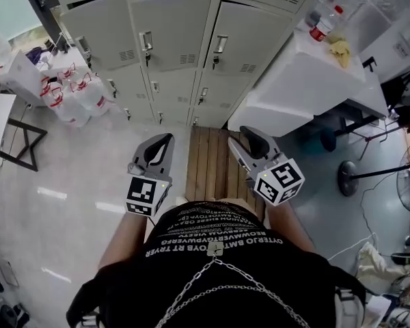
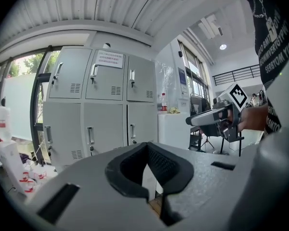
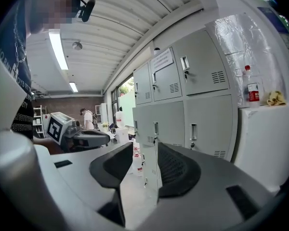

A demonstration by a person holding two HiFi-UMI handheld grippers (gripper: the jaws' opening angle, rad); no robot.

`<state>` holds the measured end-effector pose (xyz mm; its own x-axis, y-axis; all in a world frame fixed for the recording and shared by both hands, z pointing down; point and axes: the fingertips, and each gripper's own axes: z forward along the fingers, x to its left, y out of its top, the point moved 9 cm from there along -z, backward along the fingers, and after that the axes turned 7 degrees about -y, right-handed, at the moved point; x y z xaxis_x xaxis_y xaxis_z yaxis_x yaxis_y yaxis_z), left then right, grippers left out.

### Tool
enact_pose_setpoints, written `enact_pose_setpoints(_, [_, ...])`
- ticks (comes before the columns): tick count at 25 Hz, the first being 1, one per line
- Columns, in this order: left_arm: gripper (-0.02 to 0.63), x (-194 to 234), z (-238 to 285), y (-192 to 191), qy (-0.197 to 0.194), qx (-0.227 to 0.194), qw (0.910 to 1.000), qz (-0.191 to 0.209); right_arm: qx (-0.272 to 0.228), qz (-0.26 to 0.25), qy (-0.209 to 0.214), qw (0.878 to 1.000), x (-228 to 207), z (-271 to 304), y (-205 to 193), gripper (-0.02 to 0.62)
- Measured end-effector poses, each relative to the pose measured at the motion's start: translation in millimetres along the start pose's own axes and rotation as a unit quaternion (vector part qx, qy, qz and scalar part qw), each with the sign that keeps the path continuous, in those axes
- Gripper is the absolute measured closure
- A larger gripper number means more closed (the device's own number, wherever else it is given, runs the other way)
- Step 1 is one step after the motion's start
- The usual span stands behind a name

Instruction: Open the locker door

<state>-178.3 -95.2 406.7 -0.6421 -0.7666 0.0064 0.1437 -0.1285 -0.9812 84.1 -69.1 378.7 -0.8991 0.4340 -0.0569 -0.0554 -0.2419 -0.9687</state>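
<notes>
A bank of grey lockers point(image 1: 174, 26) with all doors closed stands ahead across the floor; each door has a metal handle point(image 1: 145, 42). The lockers point(image 2: 108, 105) fill the middle of the left gripper view, and the lockers point(image 3: 183, 105) also show in the right gripper view. Both grippers are held low near the person's body, well short of the doors. My left gripper point(image 1: 166, 141) has its fingertips together with nothing in them. My right gripper point(image 1: 247, 133) has a clear gap between its jaws and holds nothing. Neither touches a handle.
A white cabinet point(image 1: 307, 80) with a bottle point(image 1: 325, 23) and a yellow cloth on top stands right of the lockers. Water jugs point(image 1: 72, 94) sit on the floor at the left by a table. A wooden board point(image 1: 208, 162) lies before the lockers. A fan stand point(image 1: 355, 176) is at right.
</notes>
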Motion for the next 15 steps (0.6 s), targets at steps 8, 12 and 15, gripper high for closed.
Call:
enact_pose_setpoints(8, [0.603, 8.2, 22.7, 3.6, -0.02, -0.004, 0.9998, -0.006, 0.013, 0.011, -0.014, 1.0, -18.7, 14.0, -5.4, 0.437])
enact_pose_setpoints(12, [0.603, 22.8, 34.5, 1.5, -0.006, 0.011, 0.9999, -0.008, 0.017, 0.023, 0.0, 1.0, -30.1, 36.1, -8.5, 0.437])
enact_pose_setpoints(15, [0.603, 30.4, 45.8, 4.1, 0.002, 0.011, 0.9999, -0.01, 0.014, 0.028, 0.019, 0.999, -42.4, 60.1, -9.2, 0.437])
